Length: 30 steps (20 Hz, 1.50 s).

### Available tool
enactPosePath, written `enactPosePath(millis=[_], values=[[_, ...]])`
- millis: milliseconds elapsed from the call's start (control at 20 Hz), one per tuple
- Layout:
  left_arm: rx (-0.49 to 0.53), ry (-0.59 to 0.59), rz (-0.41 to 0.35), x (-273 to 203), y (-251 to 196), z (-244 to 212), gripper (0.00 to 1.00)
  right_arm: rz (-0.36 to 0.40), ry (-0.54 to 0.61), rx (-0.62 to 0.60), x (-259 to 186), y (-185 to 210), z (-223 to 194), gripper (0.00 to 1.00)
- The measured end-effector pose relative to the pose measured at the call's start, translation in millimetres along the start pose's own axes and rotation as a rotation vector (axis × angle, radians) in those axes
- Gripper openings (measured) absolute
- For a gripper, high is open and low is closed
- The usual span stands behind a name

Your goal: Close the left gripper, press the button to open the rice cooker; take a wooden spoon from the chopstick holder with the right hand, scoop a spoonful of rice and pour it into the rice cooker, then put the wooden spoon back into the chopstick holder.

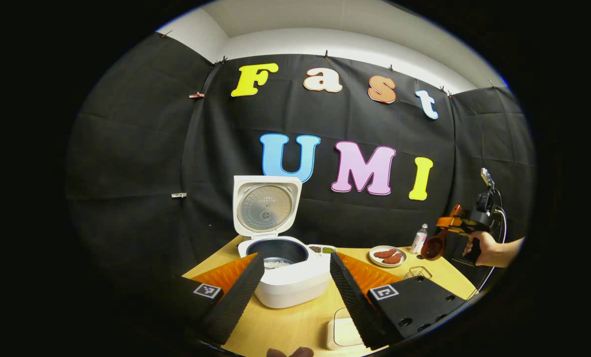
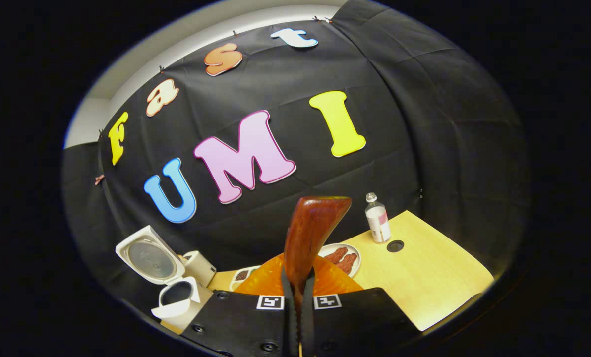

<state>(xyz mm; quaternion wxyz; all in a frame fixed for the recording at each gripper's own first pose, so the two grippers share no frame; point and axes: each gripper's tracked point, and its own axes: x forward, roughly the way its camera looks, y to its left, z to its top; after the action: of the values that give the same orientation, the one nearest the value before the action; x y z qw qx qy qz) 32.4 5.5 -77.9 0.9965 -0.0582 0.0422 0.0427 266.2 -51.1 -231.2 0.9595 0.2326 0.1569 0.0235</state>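
**Desk:** Where's the spoon relative to your right gripper?

**Me:** In the right gripper view, the right gripper is clenched on the wooden spoon; both fingers pinch its handle, and the spoon rises straight up between them. In the left gripper view I see that same gripper far off to the right, above the table's edge, a hand on its grip, with the spoon's bowl hanging to its left, near the small bottle.

**Desk:** And the rice cooker?

**Me:** The rice cooker sits on the table dead ahead of my left gripper, lid standing upright, a little rice visible in the pot. The left gripper is released, fingers spread wide, the cooker framed between them but not touched.

**Desk:** Anything else nearby?

**Me:** A plate with reddish pieces stands right of the cooker, well below the spoon. A wire rack sits just in front of that plate. I can't tell whether that's the chopstick holder.
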Motion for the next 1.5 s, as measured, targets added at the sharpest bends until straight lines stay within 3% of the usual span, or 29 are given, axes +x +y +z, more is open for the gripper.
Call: enactPosePath(millis=[400, 650, 950, 1000, 1050, 1100, 1150, 1200, 1300, 1350, 1400, 1500], values=[[-0.010, 0.063, 0.067, 6.9, -13.8, -19.7, 0.93, -0.073, 0.076, -0.004, 35.3, -67.6, -73.1, 0.08], [-0.003, 0.087, 0.075, 7.2, -17.9, -27.9, 0.93, -0.084, 0.119, 0.015, 44.3, -78.8, -101.5, 0.10], [0.003, 0.099, 0.075, 6.7, -17.4, -32.0, 0.93, -0.080, 0.176, 0.047, 45.0, -81.6, -122.1, 0.21], [0.004, 0.100, 0.073, 7.0, -17.1, -31.2, 0.93, -0.084, 0.179, 0.067, 43.1, -82.4, -121.5, 0.13], [0.006, 0.100, 0.071, 6.5, -17.1, -32.1, 0.93, -0.092, 0.180, 0.083, 42.4, -84.7, -119.7, 0.25], [0.006, 0.099, 0.068, 6.2, -16.1, -31.4, 0.93, -0.109, 0.184, 0.099, 43.0, -88.4, -120.0, 0.22], [0.006, 0.098, 0.066, 6.6, -16.1, -30.8, 0.93, -0.122, 0.191, 0.117, 39.4, -92.2, -118.4, 0.36], [0.005, 0.096, 0.065, 6.0, -15.9, -29.6, 0.93, -0.125, 0.196, 0.131, 37.7, -93.5, -116.8, 0.32], [0.005, 0.090, 0.060, 5.7, -14.1, -26.9, 0.93, -0.161, 0.214, 0.142, 32.1, -101.7, -118.8, 0.63], [0.005, 0.087, 0.058, 5.8, -14.0, -25.6, 0.93, -0.181, 0.224, 0.149, 28.6, -105.0, -118.6, 0.60], [0.003, 0.086, 0.055, 5.7, -13.9, -23.8, 0.93, -0.203, 0.235, 0.160, 23.4, -110.0, -119.2, 0.80], [-0.004, 0.078, 0.054, 7.0, -12.0, -19.8, 0.93, -0.231, 0.242, 0.179, 14.4, -115.3, -119.3, 0.87]])
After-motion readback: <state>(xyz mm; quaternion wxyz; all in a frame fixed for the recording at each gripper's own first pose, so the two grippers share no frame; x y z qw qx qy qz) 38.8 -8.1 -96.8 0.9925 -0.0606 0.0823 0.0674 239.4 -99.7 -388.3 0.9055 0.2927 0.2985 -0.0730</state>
